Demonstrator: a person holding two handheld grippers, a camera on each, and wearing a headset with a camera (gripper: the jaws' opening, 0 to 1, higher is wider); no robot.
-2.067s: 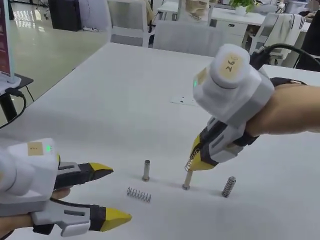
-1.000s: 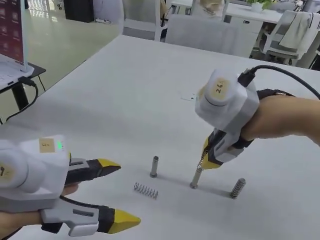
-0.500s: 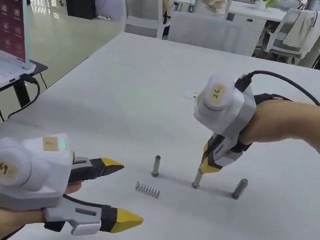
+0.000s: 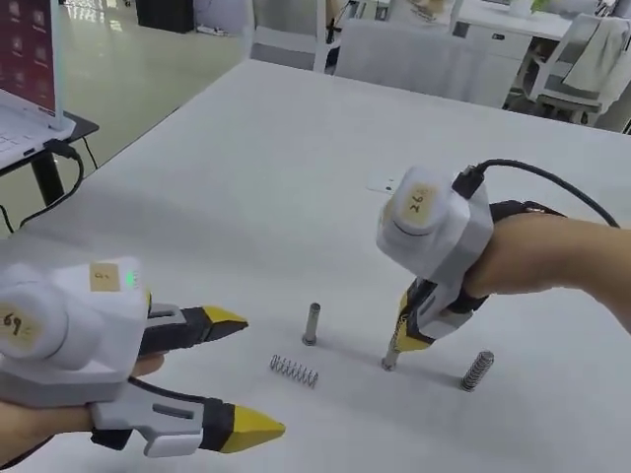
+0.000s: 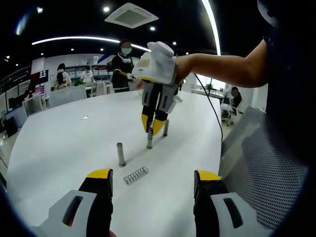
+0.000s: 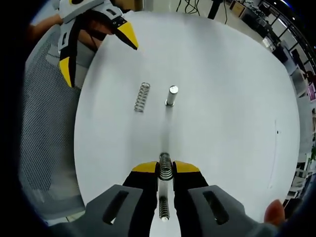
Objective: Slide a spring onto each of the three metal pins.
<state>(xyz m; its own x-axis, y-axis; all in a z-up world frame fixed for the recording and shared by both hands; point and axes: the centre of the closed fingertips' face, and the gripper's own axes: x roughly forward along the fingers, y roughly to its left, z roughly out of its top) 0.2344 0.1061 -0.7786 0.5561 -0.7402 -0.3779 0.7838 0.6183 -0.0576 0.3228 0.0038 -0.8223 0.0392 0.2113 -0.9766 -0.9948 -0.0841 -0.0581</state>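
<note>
The right gripper [image 4: 404, 340] is lower than it was two seconds ago. Then its yellow tips held the thin coiled steel spring [image 6: 166, 170] at the very top of the short grey metal middle pin [image 4: 389, 361]. Now the tips sit low on that pin, close to the white tabletop [image 4: 246, 177], and only the pin's foot shows beneath them. I judge that the spring is threaded on and most of the way down. If so, the second pin is almost finished and only letting go remains there. The right gripper's fingers are clamped together on the spring, whose coils show between the yellow pads in the right gripper view.

The left gripper [image 4: 261, 374] hovers at the near left, much as before, with its jaws wide apart and nothing between them.

Of the other parts, the spring-covered right pin [image 4: 476, 371] stands just right of the middle pin, wrapped in coils from top to base. The bare left pin [image 4: 312, 323] stands upright and uncovered, a smooth grey cylinder. The loose silvery spring [image 4: 294, 371] lies flat on the table just on the near side of that pin, between it and the left gripper. It is slim and open-coiled, and it is the last one to fit.
</note>
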